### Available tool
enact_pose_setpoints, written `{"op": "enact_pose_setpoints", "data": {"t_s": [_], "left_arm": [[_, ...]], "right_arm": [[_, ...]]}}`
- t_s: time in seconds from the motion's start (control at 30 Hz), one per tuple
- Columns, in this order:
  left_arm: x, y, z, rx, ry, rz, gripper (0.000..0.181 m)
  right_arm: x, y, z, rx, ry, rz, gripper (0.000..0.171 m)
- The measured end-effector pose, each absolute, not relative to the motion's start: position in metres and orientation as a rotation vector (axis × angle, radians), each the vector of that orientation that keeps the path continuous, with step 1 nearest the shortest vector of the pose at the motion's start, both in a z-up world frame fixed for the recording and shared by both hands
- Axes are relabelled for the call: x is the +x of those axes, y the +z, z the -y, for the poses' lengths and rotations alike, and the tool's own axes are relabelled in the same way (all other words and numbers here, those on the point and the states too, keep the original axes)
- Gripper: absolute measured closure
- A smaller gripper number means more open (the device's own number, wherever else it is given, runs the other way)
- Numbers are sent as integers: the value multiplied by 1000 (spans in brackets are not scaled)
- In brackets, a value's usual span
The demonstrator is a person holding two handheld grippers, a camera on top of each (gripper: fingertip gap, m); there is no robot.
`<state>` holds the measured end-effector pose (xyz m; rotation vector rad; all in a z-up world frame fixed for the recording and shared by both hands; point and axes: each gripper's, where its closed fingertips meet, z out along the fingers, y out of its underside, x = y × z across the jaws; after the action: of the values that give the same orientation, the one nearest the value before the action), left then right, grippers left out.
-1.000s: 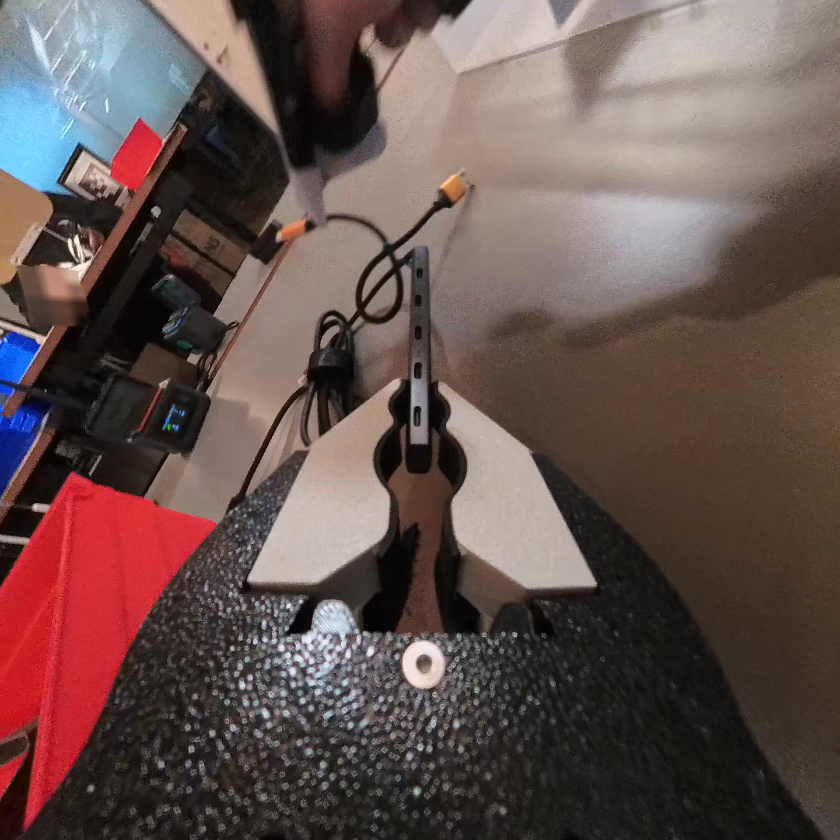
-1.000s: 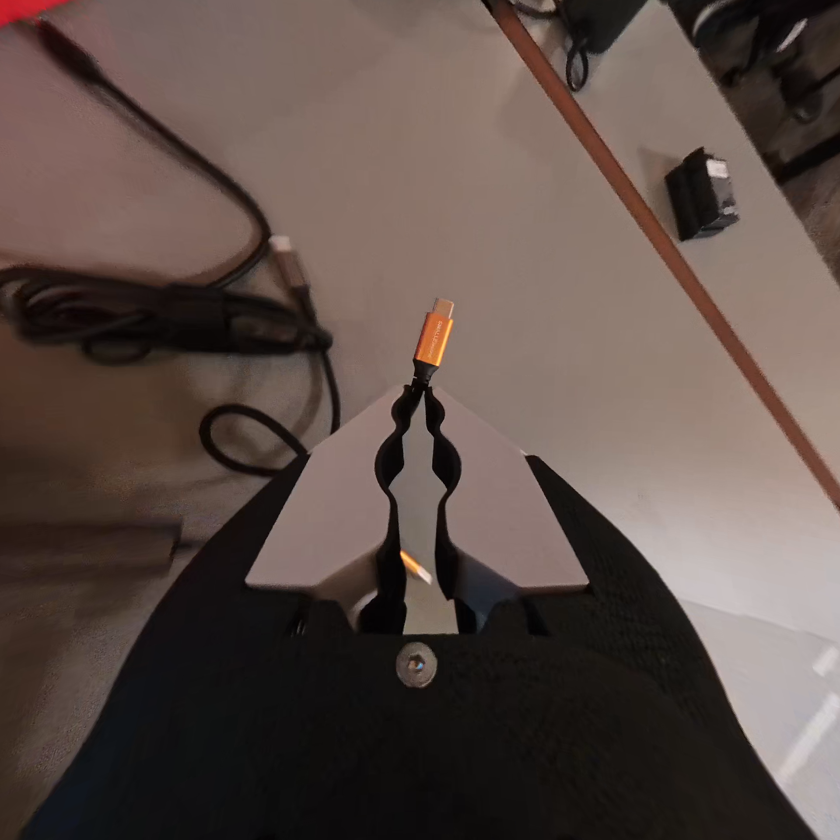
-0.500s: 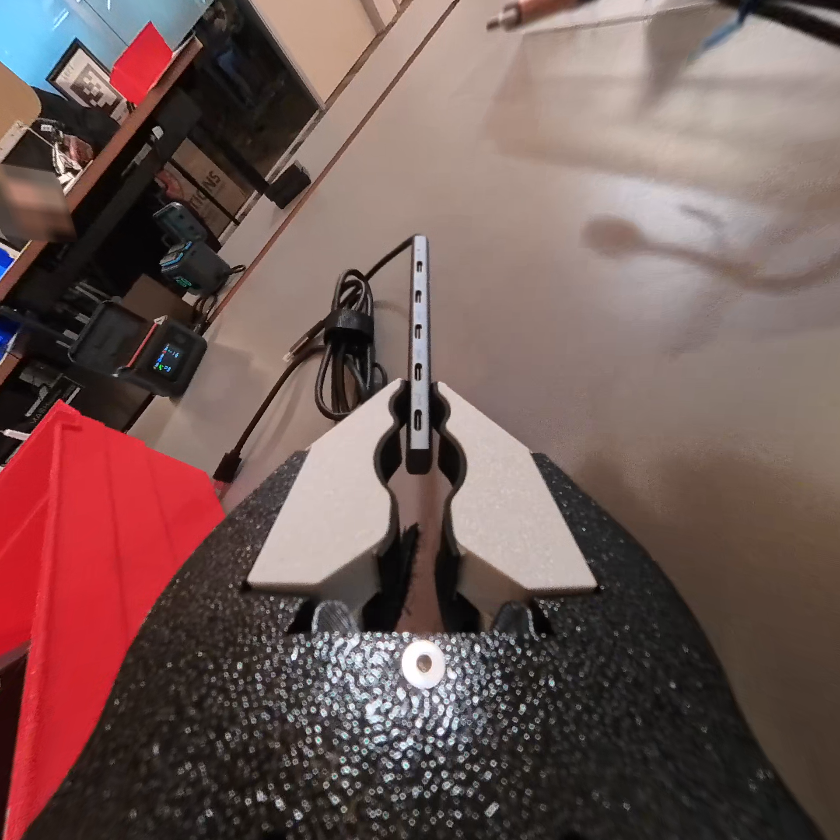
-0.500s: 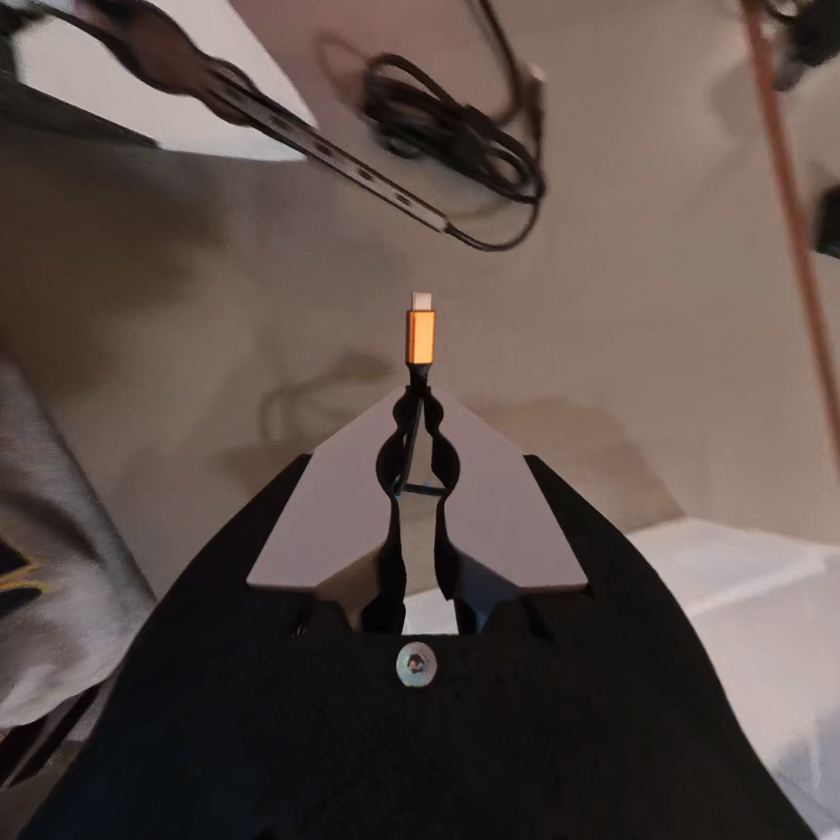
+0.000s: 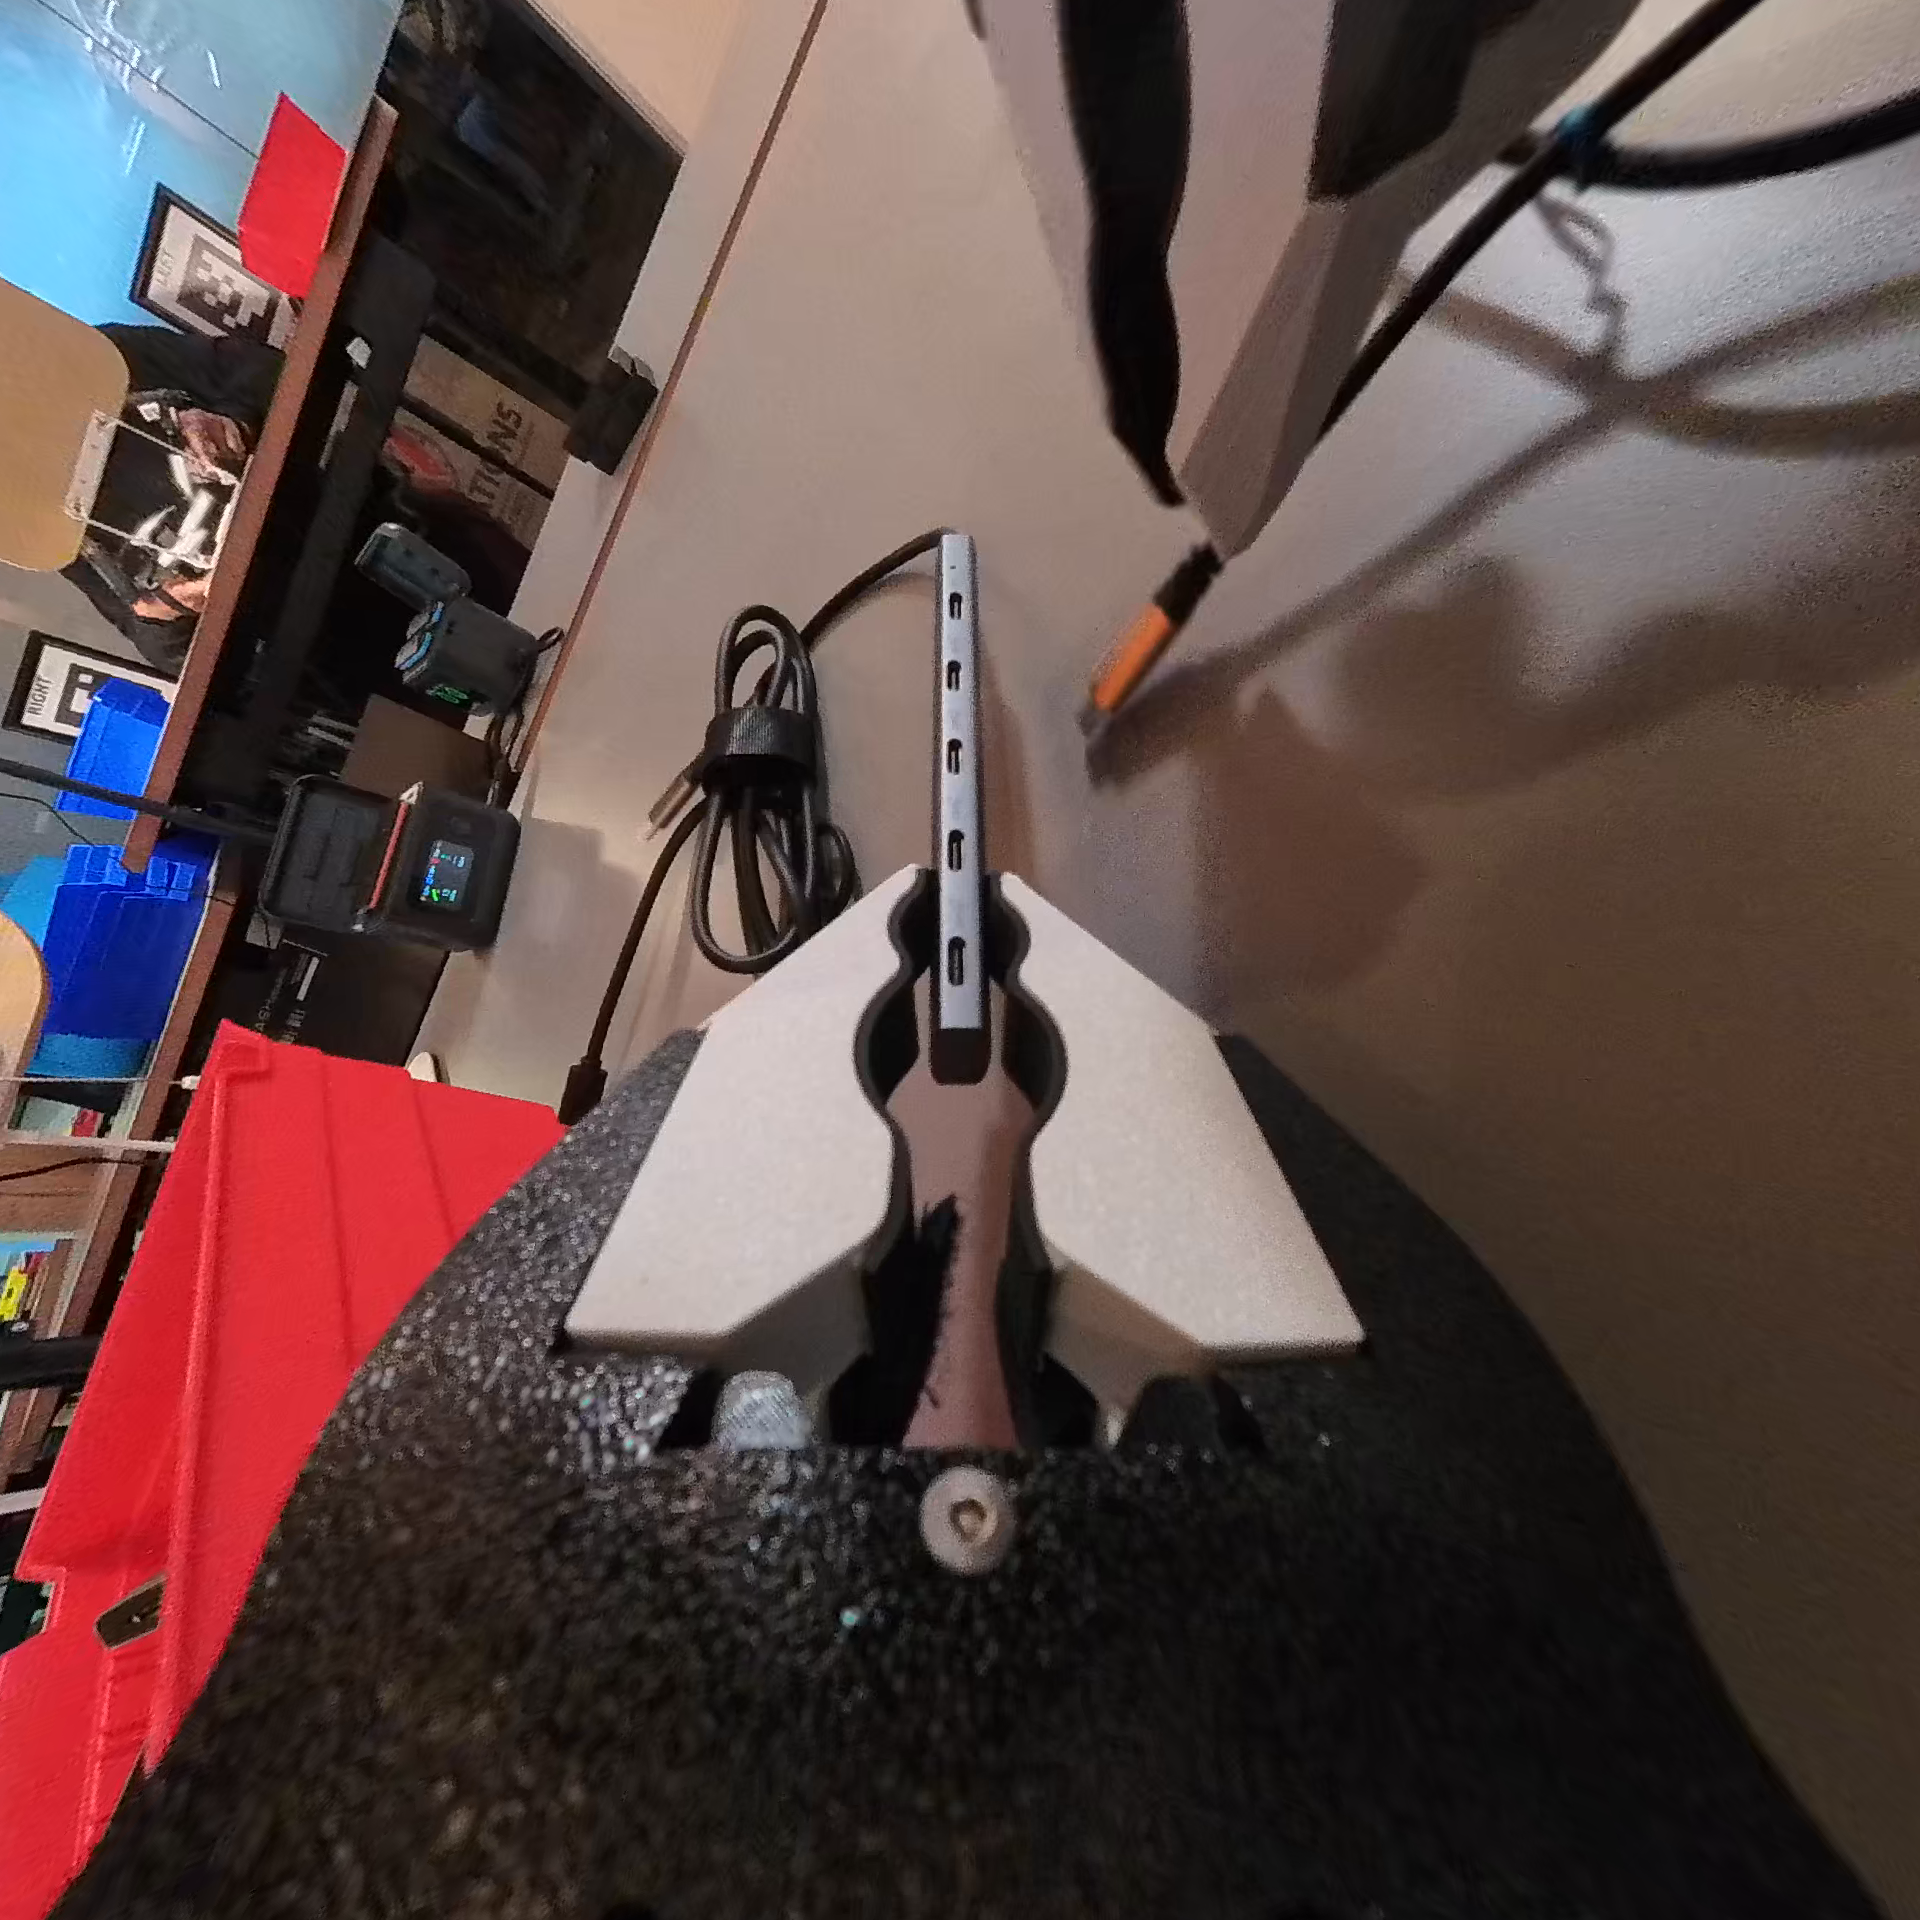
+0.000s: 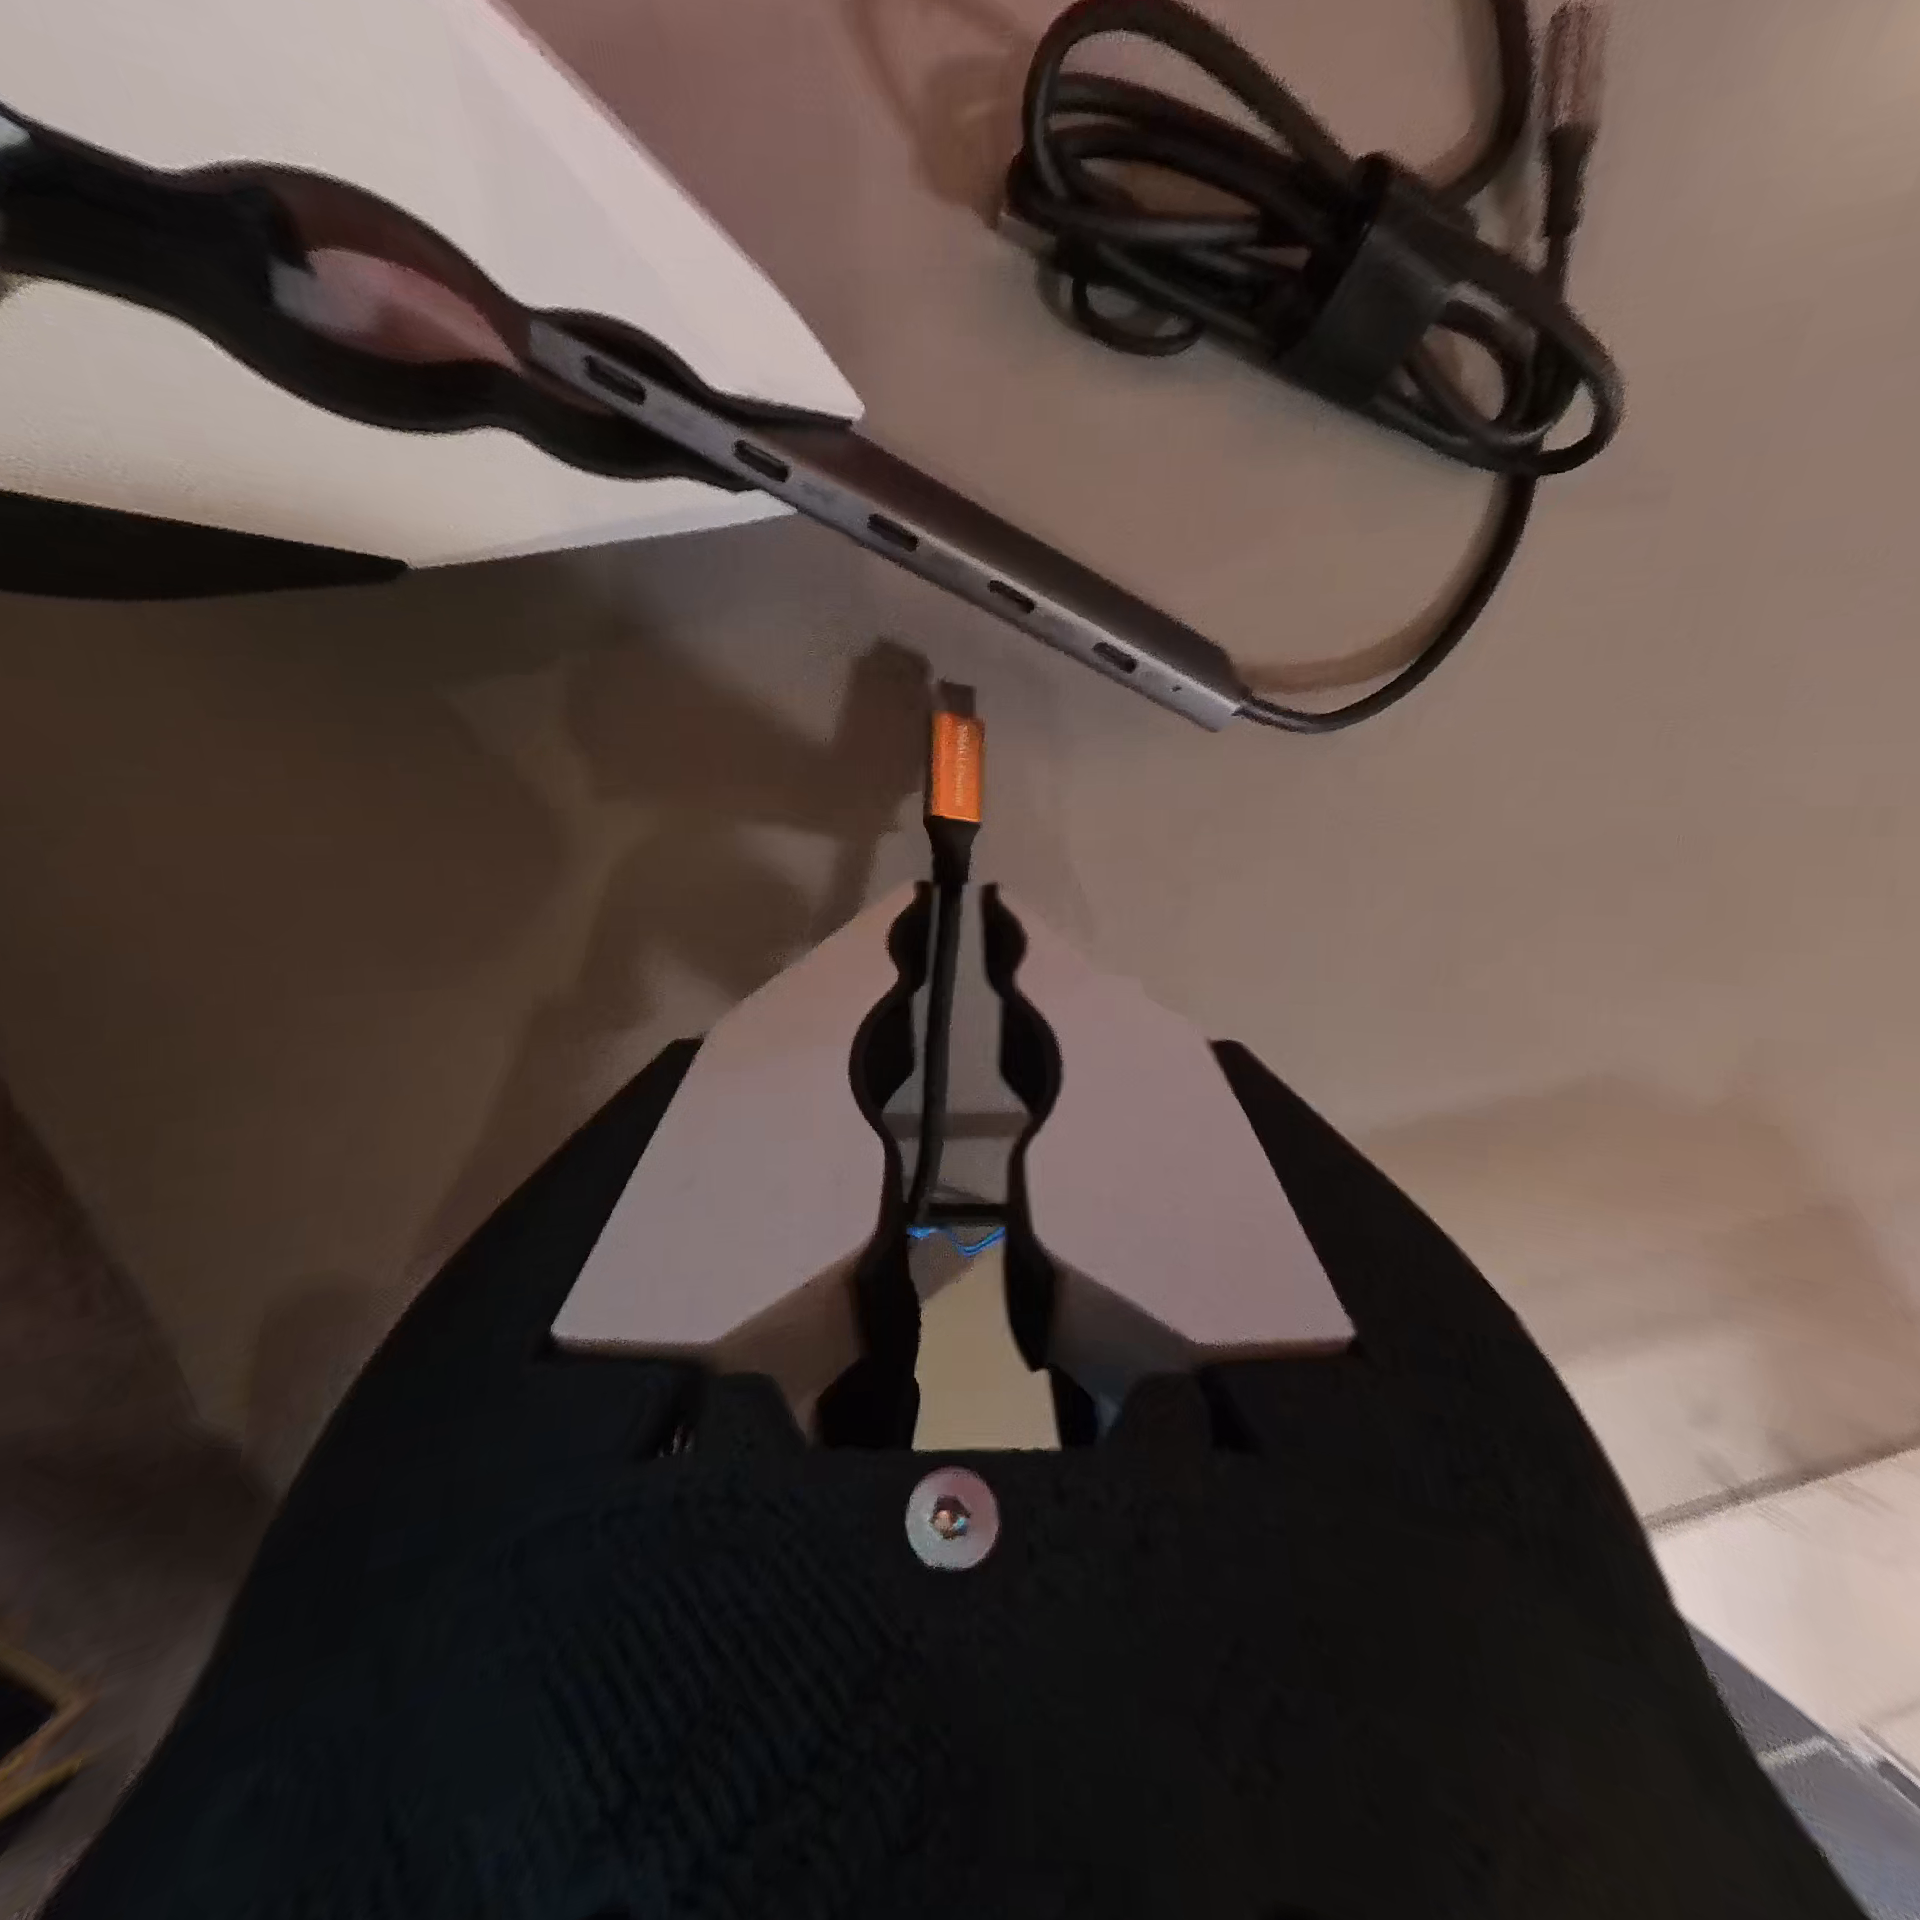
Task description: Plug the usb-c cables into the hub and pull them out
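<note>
My left gripper [image 5: 958, 883] is shut on the near end of a slim grey hub [image 5: 958, 748] with a row of several USB-C ports on its edge, held on edge above the table. In the right wrist view the hub [image 6: 997, 577] runs diagonally. My right gripper [image 6: 954, 888] is shut on the black cable just behind an orange USB-C plug [image 6: 956, 764]. The plug's metal tip points at the hub's port edge, a short gap below it. In the left wrist view the orange plug [image 5: 1138, 655] hangs to the right of the hub, apart from it.
A bundle of black cable with a strap [image 5: 764, 790] lies on the beige table left of the hub, also in the right wrist view [image 6: 1340, 260]. A red bin [image 5: 239, 1299] stands at the near left. Black battery packs [image 5: 390, 868] and shelves are beyond the table edge. Spacing between my two grippers at the tips: around 6 cm.
My right gripper has brought the orange plug from far off to just short of the hub's port edge. The left gripper has kept its hold on the hub and tilted slightly.
</note>
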<state>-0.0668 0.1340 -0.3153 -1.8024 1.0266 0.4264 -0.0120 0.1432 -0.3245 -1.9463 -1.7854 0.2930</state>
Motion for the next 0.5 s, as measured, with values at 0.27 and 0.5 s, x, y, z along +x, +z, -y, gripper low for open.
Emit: {"op": "enact_pose_setpoints", "data": {"t_s": [0.27, 0.5], "left_arm": [[-56, -311, -131, -1761, 369, -1050, 174], [-29, -263, -110, -1525, -11, -933, 169]], "right_arm": [[-50, -311, -147, -1137, -31, 1925, 144], [-48, -295, -142, -1031, 65, 1951, 162]]}}
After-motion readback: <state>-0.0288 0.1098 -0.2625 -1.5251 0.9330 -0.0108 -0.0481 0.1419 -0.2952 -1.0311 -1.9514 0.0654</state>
